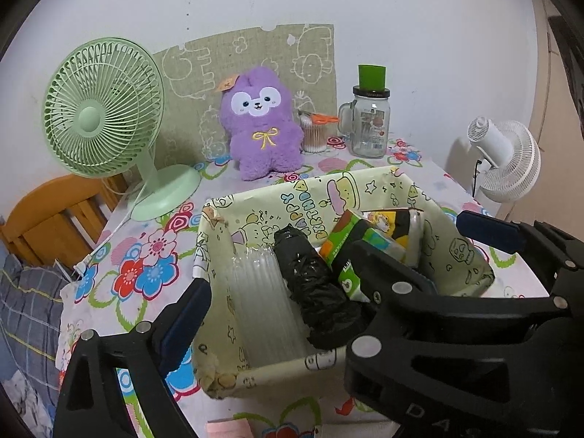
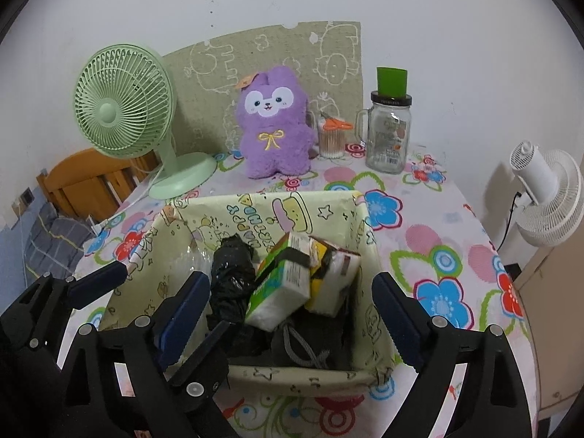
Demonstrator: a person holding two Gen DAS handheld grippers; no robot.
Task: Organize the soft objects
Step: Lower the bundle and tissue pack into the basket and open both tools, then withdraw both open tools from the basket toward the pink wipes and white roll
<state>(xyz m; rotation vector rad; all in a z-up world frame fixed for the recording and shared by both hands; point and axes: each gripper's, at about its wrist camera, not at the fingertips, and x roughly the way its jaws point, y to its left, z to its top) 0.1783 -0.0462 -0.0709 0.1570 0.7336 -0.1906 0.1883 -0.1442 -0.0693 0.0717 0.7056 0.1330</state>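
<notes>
A pale green paper-lined box (image 1: 255,372) (image 2: 292,376) sits on the floral tablecloth. It holds a clear plastic roll (image 1: 262,303), a black bag bundle (image 1: 314,284) (image 2: 231,273), a green tissue pack (image 1: 346,252) (image 2: 281,284), a yellow-black pack (image 2: 328,277) and a grey-black item (image 2: 303,346). A purple plush bunny (image 1: 262,124) (image 2: 275,127) sits upright at the back against the wall. My left gripper (image 1: 335,281) is open, its jaws spanning the box. My right gripper (image 2: 292,314) is open over the box's near part. Both are empty.
A green desk fan (image 1: 106,116) (image 2: 127,109) stands back left. A cotton-swab cup with orange scissors (image 1: 315,131) (image 2: 334,138) and a glass jar with green cup (image 1: 370,116) (image 2: 388,127) stand back right. A white fan (image 1: 507,157) (image 2: 551,193) is beyond the table's right edge. A wooden chair (image 1: 54,219) is on the left.
</notes>
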